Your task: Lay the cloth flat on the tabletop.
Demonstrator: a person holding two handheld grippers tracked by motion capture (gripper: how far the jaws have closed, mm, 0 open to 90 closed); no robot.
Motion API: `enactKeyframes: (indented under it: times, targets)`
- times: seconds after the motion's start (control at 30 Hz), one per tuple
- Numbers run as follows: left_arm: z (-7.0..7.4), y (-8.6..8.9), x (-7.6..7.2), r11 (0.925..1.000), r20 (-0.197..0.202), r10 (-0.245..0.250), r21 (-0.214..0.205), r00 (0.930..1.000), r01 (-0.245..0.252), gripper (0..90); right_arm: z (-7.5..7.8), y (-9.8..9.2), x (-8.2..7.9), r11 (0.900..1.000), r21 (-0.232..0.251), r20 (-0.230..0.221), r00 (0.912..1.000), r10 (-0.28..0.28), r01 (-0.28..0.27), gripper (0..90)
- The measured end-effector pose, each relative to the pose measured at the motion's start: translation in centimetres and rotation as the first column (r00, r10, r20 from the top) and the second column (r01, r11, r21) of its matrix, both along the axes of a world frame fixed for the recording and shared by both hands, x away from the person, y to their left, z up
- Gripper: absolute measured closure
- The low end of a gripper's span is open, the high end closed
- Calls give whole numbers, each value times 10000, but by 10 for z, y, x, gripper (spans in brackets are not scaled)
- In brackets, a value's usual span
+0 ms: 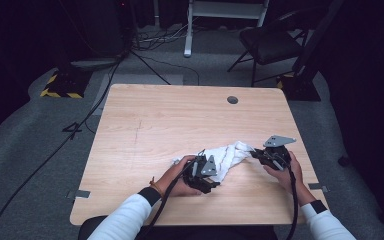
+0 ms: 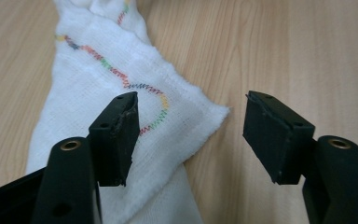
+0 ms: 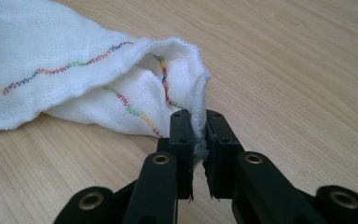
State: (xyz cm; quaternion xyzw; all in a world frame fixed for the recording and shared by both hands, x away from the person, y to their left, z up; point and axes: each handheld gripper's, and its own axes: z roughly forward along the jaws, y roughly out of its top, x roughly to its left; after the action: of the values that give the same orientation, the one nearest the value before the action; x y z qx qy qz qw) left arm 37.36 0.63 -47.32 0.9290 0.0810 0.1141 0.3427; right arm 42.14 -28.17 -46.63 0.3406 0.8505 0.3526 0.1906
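Between the right gripper's (image 3: 198,154) two black jaws, a folded edge of the white cloth (image 3: 74,79) is pinched tight, the fabric squeezed into the narrow slit between the pads and rising out of it in a soft loop. From the high view this gripper (image 1: 260,155) lies low over the table's right half, its grey three-cornered plate tilted up, the hand (image 1: 280,172) wrapped round its rear and the white-sleeved forearm running in from the bottom right corner.

The left gripper (image 2: 191,135) has its jaws spread apart with nothing pressed between them; one pad hovers over the cloth's (image 2: 98,93) pointed corner, the other over bare wood, and the corner tip lies in the gap. In the high view this gripper (image 1: 202,172) sits near the table's front middle, turned on its side, with the left hand (image 1: 177,180) curled under it and the forearm angling in from the lower left, a cable trailing back along it.

The cloth (image 1: 225,155), stitched with a wavy multicoloured thread line, lies bunched on the wooden table (image 1: 180,115) and stretches between the two grippers.
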Motion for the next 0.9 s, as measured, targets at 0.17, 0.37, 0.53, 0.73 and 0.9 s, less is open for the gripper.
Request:
enactKeyframes:
  times: [0.17,0.37,0.53,0.73,0.9]
  targets:
    - [-4,0,11,9977,-115,191,656,9998,-183,569,-1,2,-1,9999,-127,71,9999,93,-92,821]
    - [0,12,17,9974,-112,80,723,9999,-72,808,-1,5,-3,9997,-191,190,9997,172,-169,809]
    - [18,30,23,9981,52,492,-373,9988,-490,837,0,7,-4,9992,-307,308,9992,259,-249,822]
    - [31,55,36,9823,-350,1083,-1496,9935,-1124,834,-2,8,-4,9990,-348,322,9991,285,-274,828]
    - [30,56,37,9842,-437,1005,-1419,9940,-1057,835,-1,9,-4,9988,-400,416,9987,304,-288,832]
